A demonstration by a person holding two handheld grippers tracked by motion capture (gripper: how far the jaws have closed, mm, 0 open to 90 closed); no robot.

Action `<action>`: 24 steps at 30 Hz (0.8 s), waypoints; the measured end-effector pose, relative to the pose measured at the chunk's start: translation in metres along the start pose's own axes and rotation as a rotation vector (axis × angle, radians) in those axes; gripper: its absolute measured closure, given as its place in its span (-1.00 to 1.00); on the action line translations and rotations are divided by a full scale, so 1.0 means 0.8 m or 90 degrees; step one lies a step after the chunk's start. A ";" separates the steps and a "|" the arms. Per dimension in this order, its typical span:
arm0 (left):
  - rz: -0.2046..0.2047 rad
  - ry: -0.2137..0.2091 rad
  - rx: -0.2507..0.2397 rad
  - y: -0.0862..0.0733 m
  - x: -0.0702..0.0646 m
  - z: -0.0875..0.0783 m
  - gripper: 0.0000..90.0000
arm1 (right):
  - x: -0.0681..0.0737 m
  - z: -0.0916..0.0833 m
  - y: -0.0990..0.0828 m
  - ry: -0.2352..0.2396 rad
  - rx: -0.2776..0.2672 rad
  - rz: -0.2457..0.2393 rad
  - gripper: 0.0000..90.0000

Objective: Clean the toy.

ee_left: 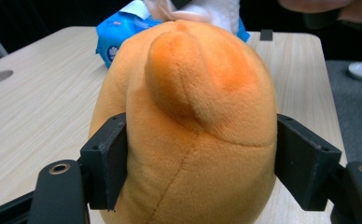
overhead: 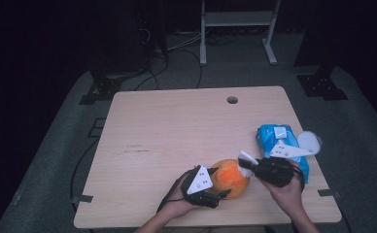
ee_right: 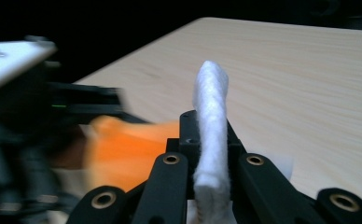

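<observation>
- Across the middle of the room stands the pale wooden counter [overhead: 177, 136], with a round hole [overhead: 232, 100] near its far edge and dark floor all around it.
- Toward the counter's right edge lies a blue wipes pack [overhead: 274, 138], its white flap lid [overhead: 309, 141] folded out to the right.
- Near the front edge, between the two hands, sits an orange plush toy [overhead: 231, 177]; it is round and soft, with a stitched seam running up it and a darker orange bump on top in the left gripper view.
- From the left, the left claw [overhead: 220, 183] reaches in and clamps the plush toy, one black jaw pressed into each flank so the fabric bulges around them.
- From the right, the right claw [overhead: 247, 164] comes in, closed tight on a folded white wipe [ee_right: 210, 126], which stands up on edge between its jaws.
- The wipe's free end [overhead: 246, 157] sits right at the plush toy's upper right side; whether it touches the fabric I cannot tell.
- Both of the person's forearms enter from the counter's near edge.
</observation>
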State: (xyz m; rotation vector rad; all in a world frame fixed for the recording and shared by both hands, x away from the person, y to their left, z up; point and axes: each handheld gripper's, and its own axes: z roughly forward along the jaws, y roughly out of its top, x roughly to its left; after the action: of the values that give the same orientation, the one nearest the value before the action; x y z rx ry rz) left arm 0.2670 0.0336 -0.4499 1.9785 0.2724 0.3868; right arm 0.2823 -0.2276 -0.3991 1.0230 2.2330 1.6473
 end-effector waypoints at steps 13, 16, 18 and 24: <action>0.091 0.003 0.011 0.002 -0.017 0.003 -0.42 | -0.022 0.001 -0.009 -0.031 0.044 0.009 0.88; 0.093 0.002 0.012 0.002 -0.019 0.005 -0.42 | -0.017 0.001 -0.008 -0.026 0.046 0.016 0.88; 0.104 0.002 0.015 0.002 -0.022 0.006 -0.42 | -0.005 0.004 -0.004 -0.008 0.044 0.006 0.88; 0.102 -0.003 0.012 0.001 -0.021 0.006 -0.42 | 0.046 0.015 0.005 0.083 0.055 -0.038 0.88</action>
State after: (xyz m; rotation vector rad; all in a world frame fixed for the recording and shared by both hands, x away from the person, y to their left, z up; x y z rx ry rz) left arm 0.2532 0.0235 -0.4539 2.0254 0.1150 0.4843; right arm 0.2628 -0.1948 -0.3913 0.8816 2.4130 1.6505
